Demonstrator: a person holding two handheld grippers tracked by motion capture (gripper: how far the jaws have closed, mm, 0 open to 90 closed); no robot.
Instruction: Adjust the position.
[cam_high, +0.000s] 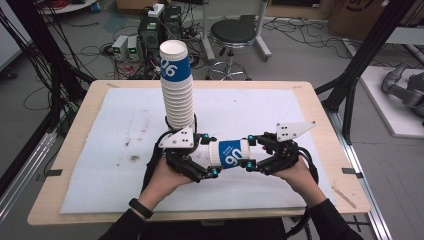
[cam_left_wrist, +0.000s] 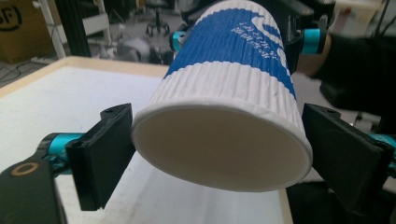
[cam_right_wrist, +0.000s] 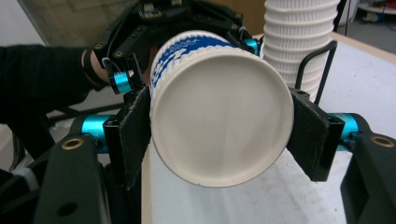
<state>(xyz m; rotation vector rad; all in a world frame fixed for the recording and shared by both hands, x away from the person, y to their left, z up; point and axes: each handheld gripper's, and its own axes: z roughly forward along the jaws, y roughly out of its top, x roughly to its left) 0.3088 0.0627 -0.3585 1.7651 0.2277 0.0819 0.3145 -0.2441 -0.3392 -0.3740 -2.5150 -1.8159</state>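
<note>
Blue band, white numerals — the paper cup (cam_high: 231, 154) reads "06" in the high view, as does the top cup of the tall stack (cam_high: 177, 85) standing behind. The cup lies sideways above the white mat (cam_high: 115, 145), held between both tools. The right gripper (cam_high: 256, 155) is clenched on one end, pads pressing its ribbed wall. The left gripper (cam_high: 207, 156) stands wide — pads beside the other end, one touching, one just off.
</note>
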